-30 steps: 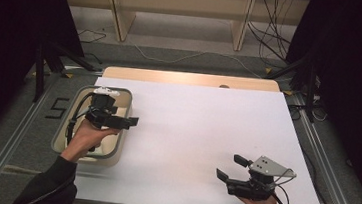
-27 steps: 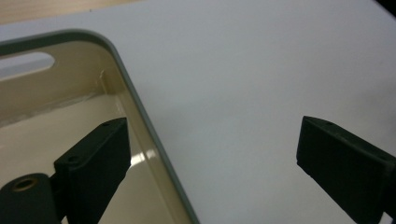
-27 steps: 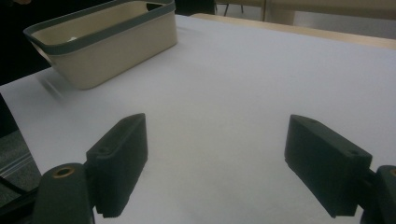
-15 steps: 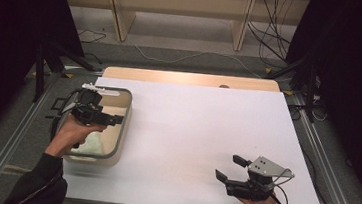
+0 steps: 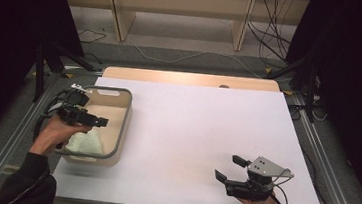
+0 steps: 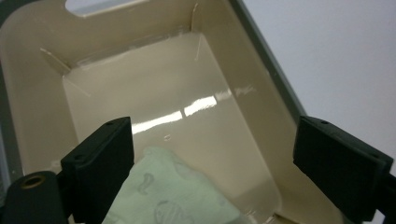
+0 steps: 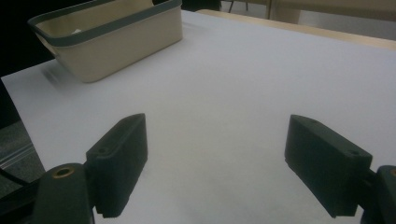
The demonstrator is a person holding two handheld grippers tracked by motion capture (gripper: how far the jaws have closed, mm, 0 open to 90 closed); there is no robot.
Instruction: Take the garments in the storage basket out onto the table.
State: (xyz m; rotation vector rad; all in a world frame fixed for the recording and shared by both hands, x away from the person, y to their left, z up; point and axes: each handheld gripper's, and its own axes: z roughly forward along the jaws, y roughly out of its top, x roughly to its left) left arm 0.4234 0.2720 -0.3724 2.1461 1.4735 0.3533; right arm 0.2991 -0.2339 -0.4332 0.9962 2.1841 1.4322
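Lifted clear, left gripper gapes empty over the bin's cloth.

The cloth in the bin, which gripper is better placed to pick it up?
Probably the left. The left gripper hovers open over the bin, right above the cloth. The right gripper rests far across the table.

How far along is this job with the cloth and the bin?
A pale green cloth already lies inside the beige bin at the table's left. The left gripper hovers over the bin with jaws wide apart, holding nothing. The right gripper rests open near the table's front right. Nothing else lies on the white surface, so little seems left.
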